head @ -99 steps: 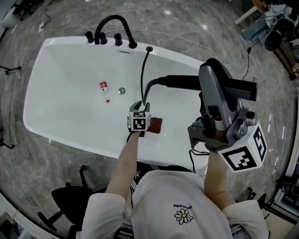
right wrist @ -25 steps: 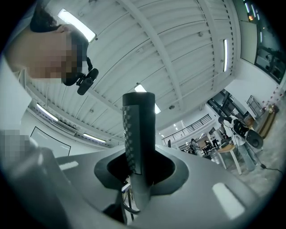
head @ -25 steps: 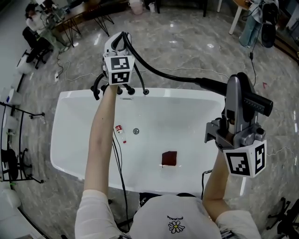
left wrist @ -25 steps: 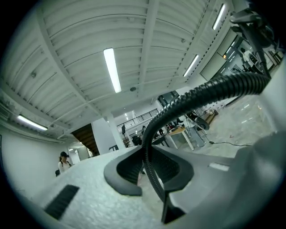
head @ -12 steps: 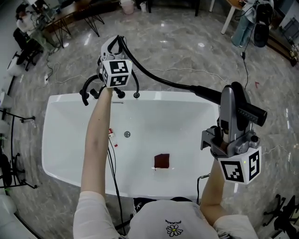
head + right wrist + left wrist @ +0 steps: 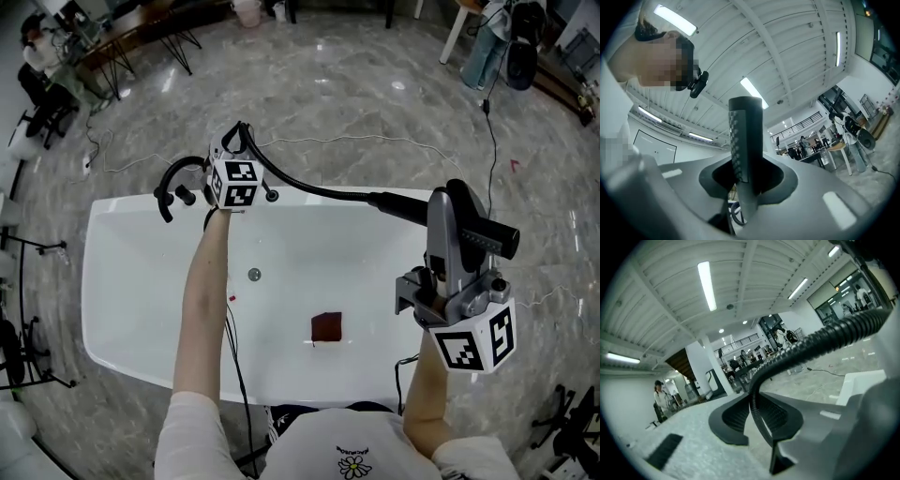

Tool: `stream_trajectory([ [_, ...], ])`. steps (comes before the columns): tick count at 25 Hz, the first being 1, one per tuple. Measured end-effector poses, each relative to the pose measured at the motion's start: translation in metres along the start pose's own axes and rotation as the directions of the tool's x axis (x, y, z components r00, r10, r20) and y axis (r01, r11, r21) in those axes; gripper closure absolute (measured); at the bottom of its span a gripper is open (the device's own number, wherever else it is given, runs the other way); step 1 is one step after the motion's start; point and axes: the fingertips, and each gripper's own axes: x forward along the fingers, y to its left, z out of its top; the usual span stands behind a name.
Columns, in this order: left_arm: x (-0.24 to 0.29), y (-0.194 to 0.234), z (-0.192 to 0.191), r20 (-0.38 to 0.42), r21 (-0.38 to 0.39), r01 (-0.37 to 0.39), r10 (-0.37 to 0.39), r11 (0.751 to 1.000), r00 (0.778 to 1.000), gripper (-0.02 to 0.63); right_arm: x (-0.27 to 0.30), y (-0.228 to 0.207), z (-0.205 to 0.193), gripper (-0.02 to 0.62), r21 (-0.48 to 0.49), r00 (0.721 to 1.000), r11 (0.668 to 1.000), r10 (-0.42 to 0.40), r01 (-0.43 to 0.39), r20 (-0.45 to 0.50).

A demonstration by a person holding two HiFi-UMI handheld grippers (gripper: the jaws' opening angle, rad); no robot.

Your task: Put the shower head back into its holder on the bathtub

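Handling probably stiff and slick: shower head (image 6: pixel 457 234), clamped by its handle in right gripper (image 6: pixel 747 180) above bathtub (image 6: pixel 90 286) right end. Corrugated hose (image 6: pixel 811 341), floppy, pinched in left gripper (image 6: pixel 757 416).

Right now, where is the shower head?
In the head view the shower head is at the right, clamped in the right gripper above the right end of the bathtub; its hose runs left to the left gripper.
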Motion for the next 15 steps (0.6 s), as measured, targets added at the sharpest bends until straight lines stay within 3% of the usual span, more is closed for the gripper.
stream_trajectory([
  [3,0.004,-0.045,-0.040,-0.093,-0.084,0.098,-0.106,0.992,0.990,0.543,0.005,0.005,0.001,0.492,-0.008,1.000,1.000,0.013,-0.013,0.004],
  [6,-0.007,-0.085,-0.089,-0.183,-0.186,0.137,-0.171,0.973,0.968,0.543,0.012,0.016,0.008,0.492,-0.013,0.999,0.999,0.038,-0.038,0.033],
  [8,-0.018,-0.106,-0.120,-0.222,-0.303,0.130,-0.203,0.944,0.954,0.536,0.024,0.026,0.008,0.492,-0.026,0.997,0.998,0.061,-0.059,0.047],
  [11,-0.038,-0.123,-0.154,-0.246,-0.445,0.078,-0.206,0.892,0.947,0.474,0.053,0.041,-0.003,0.492,-0.043,0.994,0.994,0.102,-0.100,0.042],
  [15,-0.065,-0.126,-0.180,-0.261,-0.491,0.045,-0.196,0.870,0.945,0.472,0.095,0.059,-0.038,0.492,-0.053,0.988,0.987,0.152,-0.151,0.003],
])
